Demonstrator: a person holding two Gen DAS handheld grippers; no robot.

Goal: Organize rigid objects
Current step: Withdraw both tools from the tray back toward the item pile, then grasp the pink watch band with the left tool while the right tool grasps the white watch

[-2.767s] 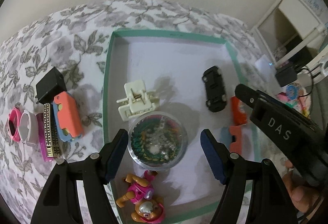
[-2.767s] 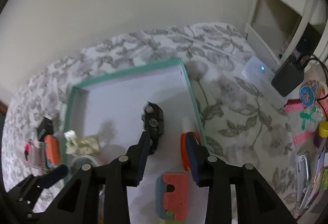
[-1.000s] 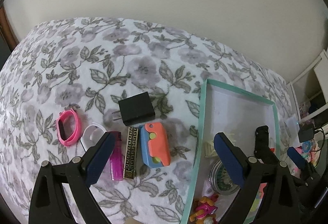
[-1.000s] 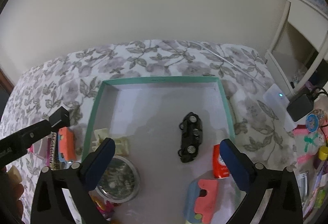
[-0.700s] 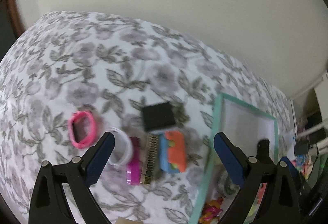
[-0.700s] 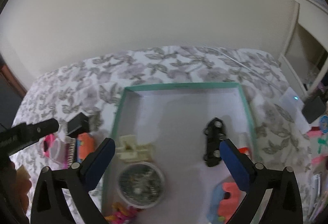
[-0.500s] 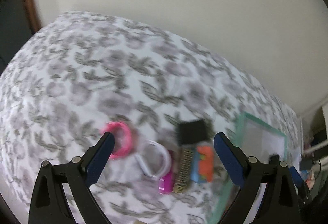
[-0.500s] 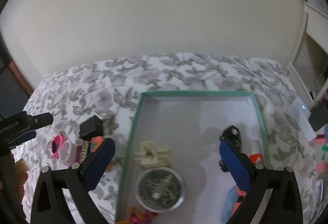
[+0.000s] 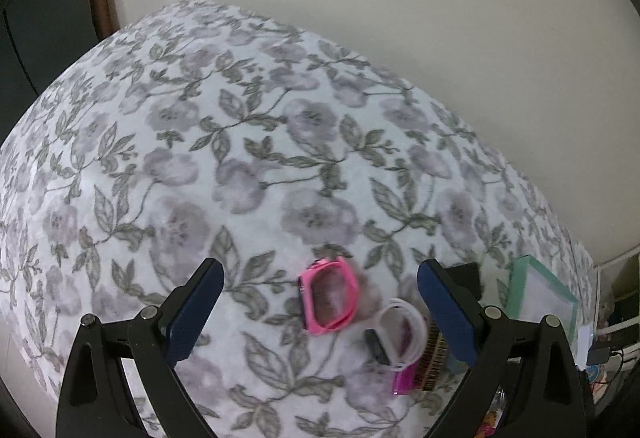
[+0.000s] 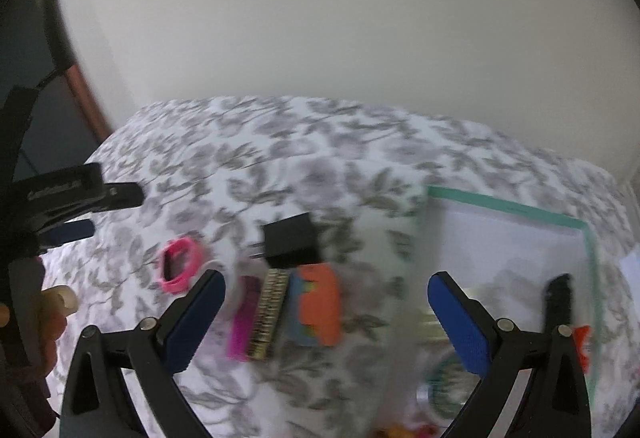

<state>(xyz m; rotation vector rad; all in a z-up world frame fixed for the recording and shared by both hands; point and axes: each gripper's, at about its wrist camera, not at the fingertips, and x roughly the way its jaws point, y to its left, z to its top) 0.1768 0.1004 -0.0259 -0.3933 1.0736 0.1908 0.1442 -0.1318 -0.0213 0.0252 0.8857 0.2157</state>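
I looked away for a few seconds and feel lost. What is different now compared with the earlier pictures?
Both grippers pulled back from the green-rimmed tray and swung left over the flowered cloth. The left gripper, earlier straddling the round container, now faces the pink band; the right gripper, earlier nearly closed by the toy car, has its jaws wide apart. Nothing was picked up; the objects lie where they were.

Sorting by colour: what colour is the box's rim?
Teal green; the box rim shows best in the right wrist view.

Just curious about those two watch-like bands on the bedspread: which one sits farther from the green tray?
The pink band. It lies on the far side of the white band from the green tray, alone on the floral cloth.
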